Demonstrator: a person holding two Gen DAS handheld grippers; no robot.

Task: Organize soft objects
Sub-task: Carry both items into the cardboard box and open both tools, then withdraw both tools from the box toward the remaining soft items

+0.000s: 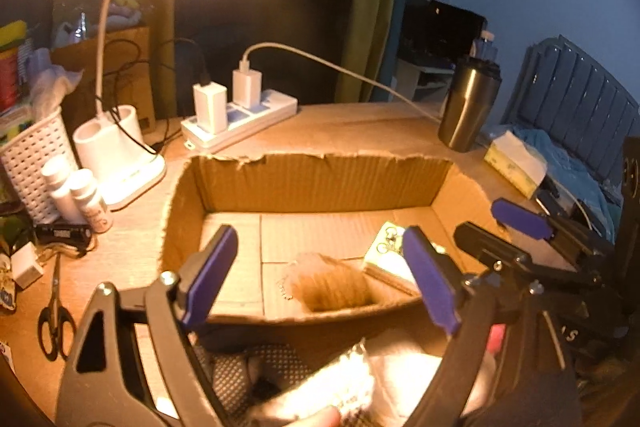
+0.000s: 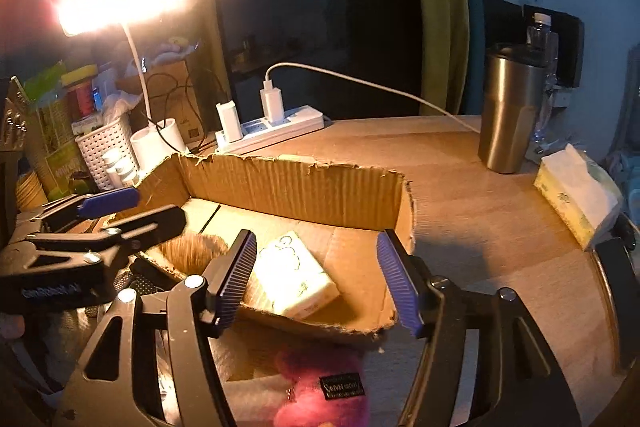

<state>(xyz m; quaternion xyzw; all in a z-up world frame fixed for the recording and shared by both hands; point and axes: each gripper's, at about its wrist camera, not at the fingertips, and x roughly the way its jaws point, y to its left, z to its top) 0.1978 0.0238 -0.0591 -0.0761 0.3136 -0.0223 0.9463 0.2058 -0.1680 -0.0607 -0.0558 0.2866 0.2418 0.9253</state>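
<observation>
Right wrist | fuzzy pink plush, black label | both claws spread, empty

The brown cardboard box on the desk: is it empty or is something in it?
Not empty. The brown cardboard box is open-topped, and a pale rectangular packet lies on its floor, beside a brown furry item.

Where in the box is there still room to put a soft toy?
The cardboard box floor is bare along its back wall and on its left half. The near right part is crowded: a tissue pack lies there beside a furry brown thing.
</observation>
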